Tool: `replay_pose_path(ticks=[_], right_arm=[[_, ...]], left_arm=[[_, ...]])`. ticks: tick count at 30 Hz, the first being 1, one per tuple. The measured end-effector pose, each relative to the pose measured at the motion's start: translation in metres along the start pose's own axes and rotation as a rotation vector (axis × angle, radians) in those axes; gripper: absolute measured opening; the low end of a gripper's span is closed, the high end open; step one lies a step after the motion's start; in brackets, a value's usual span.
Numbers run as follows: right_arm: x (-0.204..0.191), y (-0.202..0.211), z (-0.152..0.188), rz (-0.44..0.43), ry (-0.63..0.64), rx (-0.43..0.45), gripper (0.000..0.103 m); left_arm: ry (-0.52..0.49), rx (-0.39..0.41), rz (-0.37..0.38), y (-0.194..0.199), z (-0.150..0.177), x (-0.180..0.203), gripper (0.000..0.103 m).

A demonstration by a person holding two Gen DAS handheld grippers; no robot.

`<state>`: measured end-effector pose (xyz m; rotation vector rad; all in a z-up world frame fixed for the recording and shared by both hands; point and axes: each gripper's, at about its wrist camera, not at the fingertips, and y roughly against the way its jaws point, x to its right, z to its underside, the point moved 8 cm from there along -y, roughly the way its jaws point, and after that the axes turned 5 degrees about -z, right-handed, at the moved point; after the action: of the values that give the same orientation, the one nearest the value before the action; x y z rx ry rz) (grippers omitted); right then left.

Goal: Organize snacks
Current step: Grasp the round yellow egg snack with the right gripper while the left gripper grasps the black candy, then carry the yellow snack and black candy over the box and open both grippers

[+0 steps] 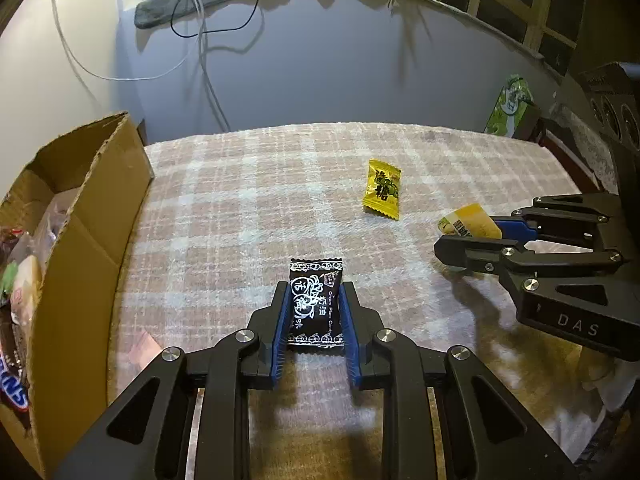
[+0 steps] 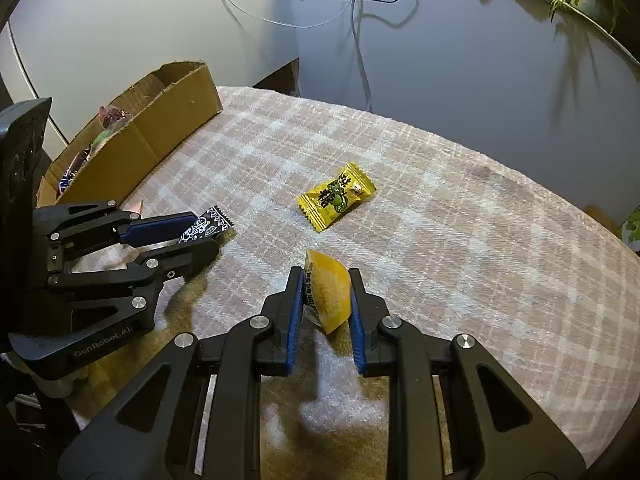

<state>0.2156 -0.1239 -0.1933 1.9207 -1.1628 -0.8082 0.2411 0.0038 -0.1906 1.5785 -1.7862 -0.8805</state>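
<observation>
Step in hand, judged: pick-up completed on both sides, carry to the container not yet made. Left gripper (image 1: 314,300): blue-padded jaws closed narrowly on a black foil-wrapped plum candy with white lettering (image 1: 316,304), which is held flat between the pads and projects past the fingertips. Right gripper (image 2: 325,292): jaws closed on a yellow plastic-wrapped sweet (image 2: 328,290), pinched edgewise and standing upright between the pads. Open brown cardboard box (image 1: 86,216): placed to the left of the left gripper, near it, on the pink-and-white checked cloth (image 1: 248,200); several wrapped snacks are already seen inside. Loose yellow candy packet with dark characters (image 2: 336,196): lying flat on the cloth ahead of the right gripper and apart from it, ahead and to the right of the left gripper; not yet collected. Next move, judged: both loads are to be carried leftward over the box wall and released inside, the left one first since it is the nearer, with care that the two grippers are kept from crossing; the loose packet would then be fetched.
</observation>
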Motion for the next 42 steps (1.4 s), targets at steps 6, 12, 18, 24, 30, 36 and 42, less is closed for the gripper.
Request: replay_pose_path(ticks=[6, 12, 18, 24, 30, 36, 42], right_arm=[[-0.007, 0.015, -0.006, 0.004, 0.001, 0.025, 0.021], [-0.025, 0.028, -0.024, -0.002, 0.018, 0.057, 0.021], [-0.054, 0.032, -0.047, -0.025, 0.044, 0.084, 0.021], [-0.087, 0.025, -0.076, -0.068, 0.06, 0.104, 0.021], [-0.122, 0.008, -0.103, -0.105, 0.085, 0.111, 0.021], [-0.156, -0.013, -0.126, -0.134, 0.111, 0.106, 0.021], [-0.182, -0.038, -0.142, -0.147, 0.138, 0.087, 0.021]], left_arm=[[0.024, 0.044, 0.013, 0.022, -0.004, -0.005, 0.023], [0.051, 0.099, 0.019, 0.05, -0.011, -0.02, 0.023], [0.088, 0.15, 0.011, 0.074, -0.016, -0.042, 0.023], [0.135, 0.185, -0.018, 0.091, -0.014, -0.079, 0.023], [0.177, 0.204, -0.046, 0.104, -0.01, -0.112, 0.023], [0.215, 0.207, -0.076, 0.111, 0.001, -0.147, 0.023], [0.248, 0.205, -0.095, 0.112, 0.008, -0.175, 0.023]])
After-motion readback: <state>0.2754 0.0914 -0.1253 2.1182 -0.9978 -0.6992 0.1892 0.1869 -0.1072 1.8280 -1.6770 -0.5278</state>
